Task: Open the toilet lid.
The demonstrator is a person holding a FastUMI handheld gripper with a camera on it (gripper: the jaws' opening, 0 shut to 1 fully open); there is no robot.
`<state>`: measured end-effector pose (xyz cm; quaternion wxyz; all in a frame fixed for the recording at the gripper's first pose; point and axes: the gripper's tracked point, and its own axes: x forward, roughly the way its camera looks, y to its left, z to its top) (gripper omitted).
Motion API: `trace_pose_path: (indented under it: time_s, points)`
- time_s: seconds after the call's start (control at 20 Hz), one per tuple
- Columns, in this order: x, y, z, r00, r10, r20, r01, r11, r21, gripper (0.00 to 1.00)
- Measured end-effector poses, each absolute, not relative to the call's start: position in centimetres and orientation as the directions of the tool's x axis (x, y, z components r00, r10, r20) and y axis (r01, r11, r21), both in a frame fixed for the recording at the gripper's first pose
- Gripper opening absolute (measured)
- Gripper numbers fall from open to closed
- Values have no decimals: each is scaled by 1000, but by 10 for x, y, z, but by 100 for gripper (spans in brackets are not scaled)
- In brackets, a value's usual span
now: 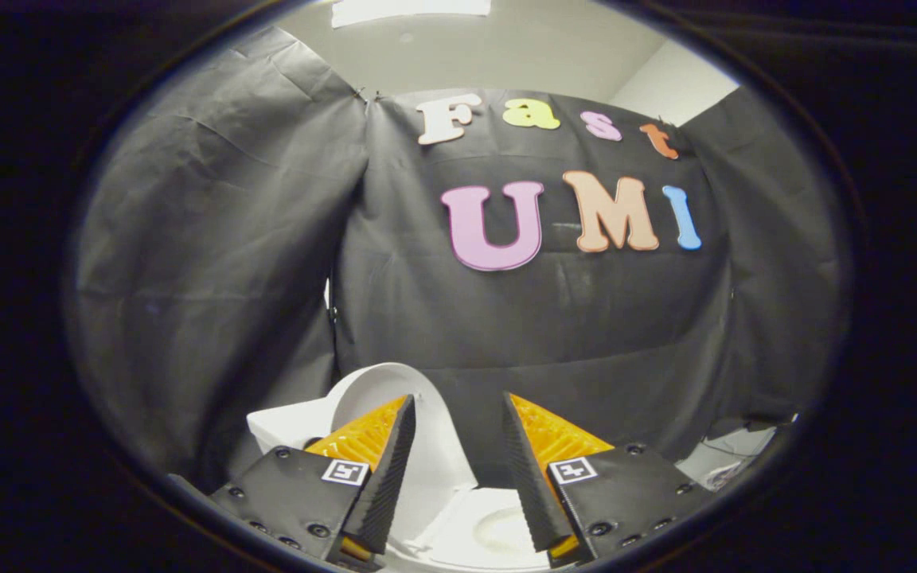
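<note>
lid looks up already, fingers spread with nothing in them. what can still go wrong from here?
1. The toilet lid stands raised beyond the open gripper with nothing holding it; whether it leans on the tank is unclear, so it might drop back.
2. One finger sits close in front of the lid; a careless pull-back could clip its edge and tip it forward.
3. The bowl lies right under the fingers, so a dip might knock the rim.
</note>
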<state>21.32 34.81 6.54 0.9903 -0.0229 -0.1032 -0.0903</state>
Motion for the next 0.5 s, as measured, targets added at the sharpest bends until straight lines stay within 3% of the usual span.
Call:
trace_pose_path:
  time_s: [0.5]
  points:
    - [170, 241, 101, 911, -287, 296, 328, 939, -100, 68]
